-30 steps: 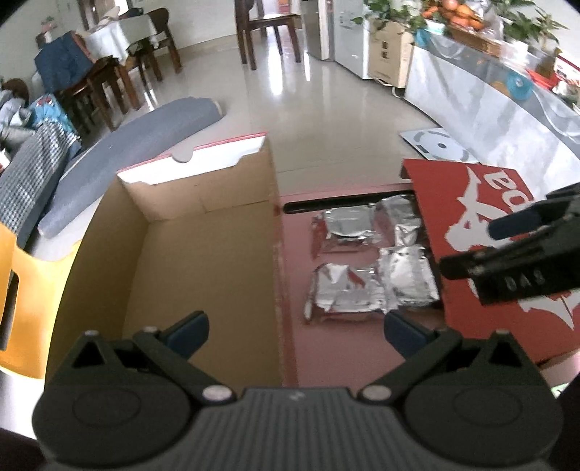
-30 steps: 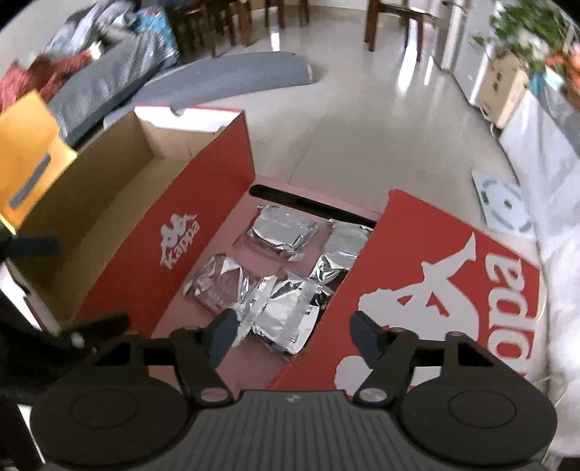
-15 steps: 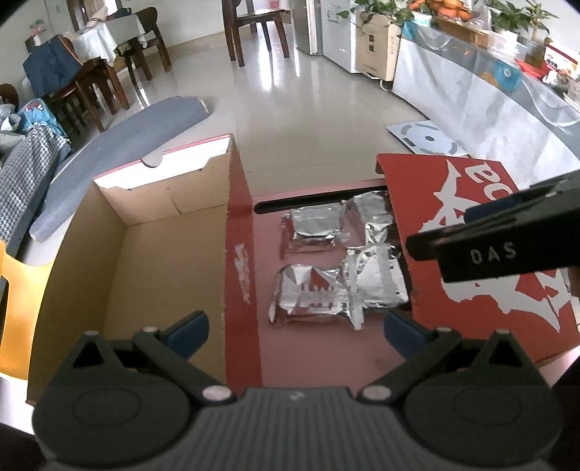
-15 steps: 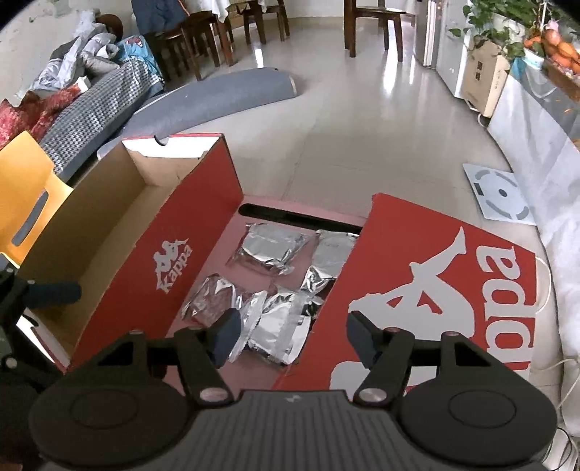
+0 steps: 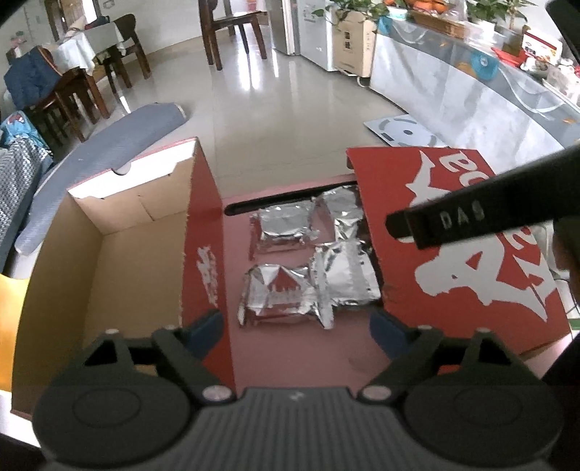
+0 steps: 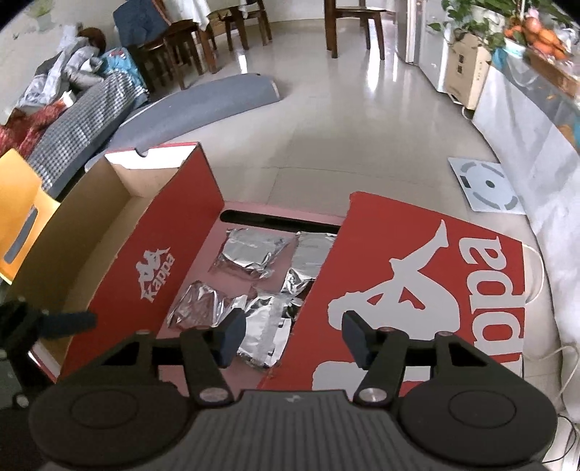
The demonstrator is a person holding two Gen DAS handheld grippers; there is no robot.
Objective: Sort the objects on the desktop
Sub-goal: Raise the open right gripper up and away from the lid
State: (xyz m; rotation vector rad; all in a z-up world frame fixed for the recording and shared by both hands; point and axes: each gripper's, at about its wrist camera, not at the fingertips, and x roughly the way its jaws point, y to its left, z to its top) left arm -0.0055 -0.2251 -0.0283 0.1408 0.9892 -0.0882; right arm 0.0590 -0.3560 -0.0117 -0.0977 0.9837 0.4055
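Silver foil packets (image 5: 279,297), four, flat on the red table between box (image 5: 108,261) and lid (image 5: 453,253). Likely light, crinkly, slippery; best pinched at a crimped edge. Left gripper (image 5: 295,326) closing, empty, above nearest packet; right gripper (image 6: 293,335) closing, empty, straddling lid's edge.

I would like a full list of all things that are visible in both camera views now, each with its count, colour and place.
foil packets: four, silver, on the pink surface between box and lid.
shoebox: one, red outside, brown inside, open and empty, left of the packets.
shoebox lid: one, red with white Kappa logo, right of the packets, its edge over the two packets on the right.
pink surface: one, under the packets.
scale: one, white, on the floor beyond the lid.
chair: one, dark wood, far on the tiled floor.
left gripper: one, black, fingers blue, jaws closing, nothing between.
right gripper: one, black, jaws closing over the lid's edge and nearest packet.
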